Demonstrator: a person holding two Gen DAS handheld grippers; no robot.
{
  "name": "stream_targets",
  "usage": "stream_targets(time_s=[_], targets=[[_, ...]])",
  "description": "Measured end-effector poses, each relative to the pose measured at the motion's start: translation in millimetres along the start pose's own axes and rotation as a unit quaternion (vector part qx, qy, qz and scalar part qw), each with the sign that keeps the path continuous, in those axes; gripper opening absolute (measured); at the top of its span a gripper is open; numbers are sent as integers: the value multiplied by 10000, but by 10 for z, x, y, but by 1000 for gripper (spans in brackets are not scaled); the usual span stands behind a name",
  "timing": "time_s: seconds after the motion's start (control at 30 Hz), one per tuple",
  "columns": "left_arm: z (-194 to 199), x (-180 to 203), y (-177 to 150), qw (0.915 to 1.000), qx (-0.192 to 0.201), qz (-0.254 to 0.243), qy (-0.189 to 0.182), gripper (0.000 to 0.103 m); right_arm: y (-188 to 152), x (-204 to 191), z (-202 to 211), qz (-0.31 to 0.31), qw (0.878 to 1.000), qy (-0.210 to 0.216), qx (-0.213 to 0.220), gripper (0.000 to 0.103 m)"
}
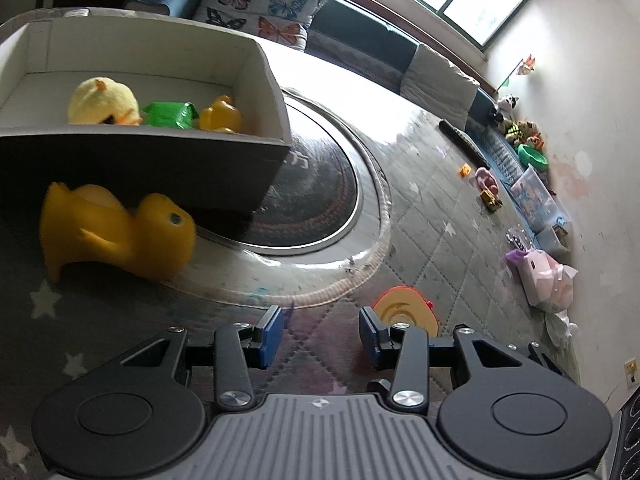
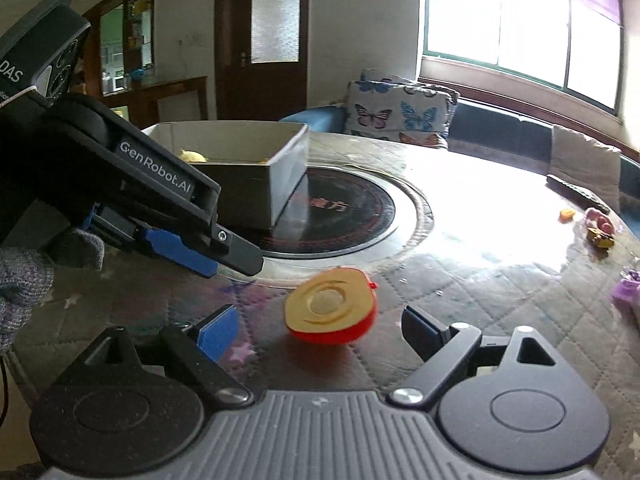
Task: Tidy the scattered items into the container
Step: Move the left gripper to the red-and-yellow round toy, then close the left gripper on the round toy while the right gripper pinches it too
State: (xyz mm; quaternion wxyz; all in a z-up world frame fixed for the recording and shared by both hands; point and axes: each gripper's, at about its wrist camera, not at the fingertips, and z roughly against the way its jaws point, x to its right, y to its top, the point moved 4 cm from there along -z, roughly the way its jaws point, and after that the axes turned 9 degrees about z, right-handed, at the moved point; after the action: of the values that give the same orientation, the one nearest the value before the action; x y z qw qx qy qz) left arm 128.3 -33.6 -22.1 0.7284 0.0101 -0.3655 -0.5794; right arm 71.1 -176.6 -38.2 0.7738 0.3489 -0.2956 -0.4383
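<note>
1. Two grippers in view, both empty. Left gripper [image 1: 321,332] has its jaws spread, nothing between the blue pads [image 1: 270,334]. It hangs low over the quilted table cover [image 1: 440,216].
2. Right gripper [image 2: 320,330] also spread wide, with the toy apple half [image 2: 331,306] sitting on the cover just ahead of and between its fingertips, not touched. Cut face is tilted up toward the camera, red skin underneath.
3. From the left wrist view the same apple half [image 1: 404,312] is just behind the right-hand pad of the left gripper.
4. Container: open cardboard box [image 1: 256,160] resting partly on the round black hotplate [image 1: 320,200]. Inside: plush yellow chick [image 1: 104,100], green toy [image 1: 170,114], small yellow duck [image 1: 220,118].
5. Large yellow rubber duck [image 1: 116,228] is outside, on the cover, right against the box's near wall. Blurred.
6. Small toys [image 1: 486,186] scattered at the far edge of the table.
</note>
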Motion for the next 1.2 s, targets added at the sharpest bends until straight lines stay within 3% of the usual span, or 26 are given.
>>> stream_targets(time_s=[0.53,1.03,1.2], targets=[[-132,157,46,9994,-131,16,-314,44,-34,16,-80,28,9999,-147,-45,88],[-256,278,86,9975,-347,26,-617,44,-3,-33,-144,110,9999,-112,-66,64],[-307,316,63,9976,-421,-92,-551,44,3,-54,-172,179,9998,-83,-71,58]])
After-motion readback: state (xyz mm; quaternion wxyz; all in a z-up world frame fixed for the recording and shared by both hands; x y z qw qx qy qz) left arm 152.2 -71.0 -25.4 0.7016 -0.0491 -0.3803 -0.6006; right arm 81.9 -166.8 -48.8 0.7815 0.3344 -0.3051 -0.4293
